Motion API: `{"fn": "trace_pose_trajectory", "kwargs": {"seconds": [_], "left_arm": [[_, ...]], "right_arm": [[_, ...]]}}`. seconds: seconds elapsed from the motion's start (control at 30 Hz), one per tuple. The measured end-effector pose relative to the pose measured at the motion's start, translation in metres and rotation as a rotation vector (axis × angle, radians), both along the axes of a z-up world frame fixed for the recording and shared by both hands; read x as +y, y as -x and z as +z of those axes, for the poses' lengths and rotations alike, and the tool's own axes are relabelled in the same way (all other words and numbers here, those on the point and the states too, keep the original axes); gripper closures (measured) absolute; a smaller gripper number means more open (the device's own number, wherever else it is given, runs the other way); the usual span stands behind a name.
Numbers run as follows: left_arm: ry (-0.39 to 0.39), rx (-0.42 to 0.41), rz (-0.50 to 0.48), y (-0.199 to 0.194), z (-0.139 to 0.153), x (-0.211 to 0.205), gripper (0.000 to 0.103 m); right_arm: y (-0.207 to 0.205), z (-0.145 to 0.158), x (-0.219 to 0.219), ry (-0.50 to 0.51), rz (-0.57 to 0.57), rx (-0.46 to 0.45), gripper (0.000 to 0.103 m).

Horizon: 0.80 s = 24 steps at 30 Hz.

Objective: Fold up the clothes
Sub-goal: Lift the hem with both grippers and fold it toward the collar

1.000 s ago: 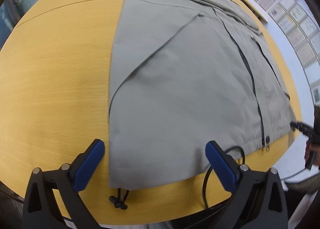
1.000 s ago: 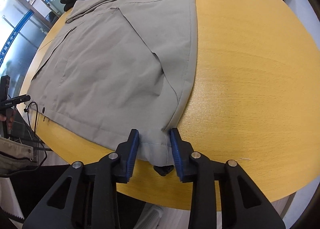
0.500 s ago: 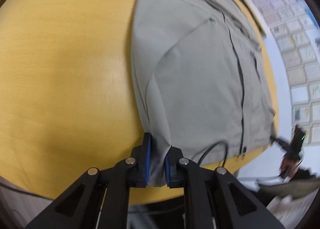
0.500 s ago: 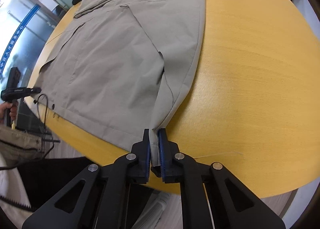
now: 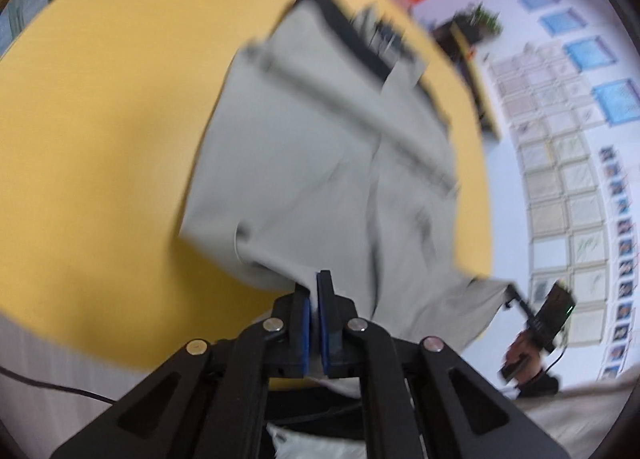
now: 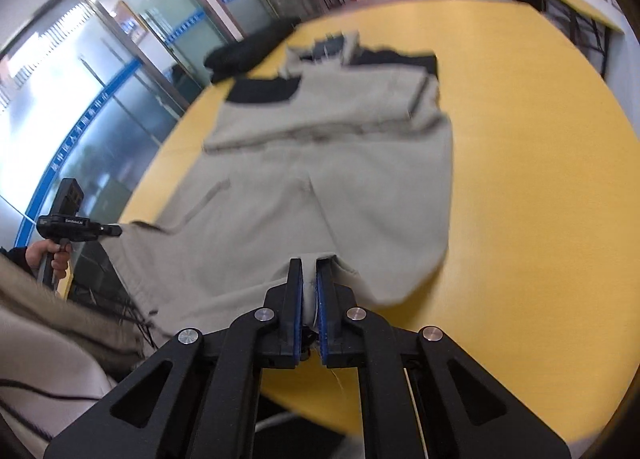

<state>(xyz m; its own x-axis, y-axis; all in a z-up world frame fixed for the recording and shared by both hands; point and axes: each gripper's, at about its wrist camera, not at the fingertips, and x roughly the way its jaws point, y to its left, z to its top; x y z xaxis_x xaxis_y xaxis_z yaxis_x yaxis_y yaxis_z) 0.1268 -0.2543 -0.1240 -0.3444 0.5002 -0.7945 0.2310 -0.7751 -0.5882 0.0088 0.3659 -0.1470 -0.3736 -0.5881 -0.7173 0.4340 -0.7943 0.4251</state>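
A light grey jacket [image 5: 320, 163] with black collar patches lies on the yellow round table [image 5: 100, 139]. It also shows in the right wrist view [image 6: 340, 187]. My left gripper [image 5: 314, 287] is shut on the jacket's near hem corner and holds it lifted off the table. My right gripper [image 6: 309, 271] is shut on the other hem corner, also lifted. The hem hangs between the two grippers. The left wrist view is blurred by motion.
A dark garment [image 6: 248, 51] lies at the table's far edge. The other gripper and the hand holding it show at the side of each view [image 5: 544, 315] [image 6: 68, 227]. Glass doors stand behind on the left; a wall of framed sheets [image 5: 568, 187] is on the right.
One second ago my left gripper was open; both shut on the hem corners. Since half a second ago both have raised the hem off the table toward me.
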Motion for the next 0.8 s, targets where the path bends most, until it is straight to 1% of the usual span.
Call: {"fn": "trace_pose_trajectory", "kwargs": {"seconds": [0.1, 0.17, 0.23, 0.33, 0.4, 0.5, 0.67, 0.8], "left_arm": [[-0.048, 0.070, 0.060, 0.055, 0.027, 0.007, 0.100], [-0.075, 0.112, 0.088, 0.090, 0.041, 0.015, 0.100], [-0.109, 0.151, 0.106, 0.120, 0.052, 0.012, 0.100], [-0.134, 0.195, 0.123, 0.165, 0.066, 0.003, 0.100], [-0.140, 0.210, 0.124, 0.196, 0.066, 0.000, 0.100], [-0.145, 0.223, 0.110, 0.247, 0.057, -0.005, 0.100], [-0.120, 0.181, 0.091, 0.337, 0.009, -0.012, 0.100], [-0.110, 0.163, 0.074, 0.392, -0.023, -0.019, 0.099]], "right_arm": [[0.037, 0.024, -0.012, 0.043, 0.005, 0.083, 0.098], [0.060, 0.043, -0.013, 0.072, -0.008, 0.121, 0.098], [0.087, 0.058, -0.015, 0.083, -0.026, 0.154, 0.098], [0.135, 0.051, -0.022, 0.049, -0.051, 0.146, 0.098], [0.168, 0.044, -0.027, 0.025, -0.068, 0.139, 0.098], [0.218, 0.035, -0.034, -0.012, -0.092, 0.127, 0.098], [0.300, 0.019, -0.046, -0.073, -0.134, 0.108, 0.098], [0.360, -0.002, -0.050, -0.098, -0.169, 0.086, 0.098]]}}
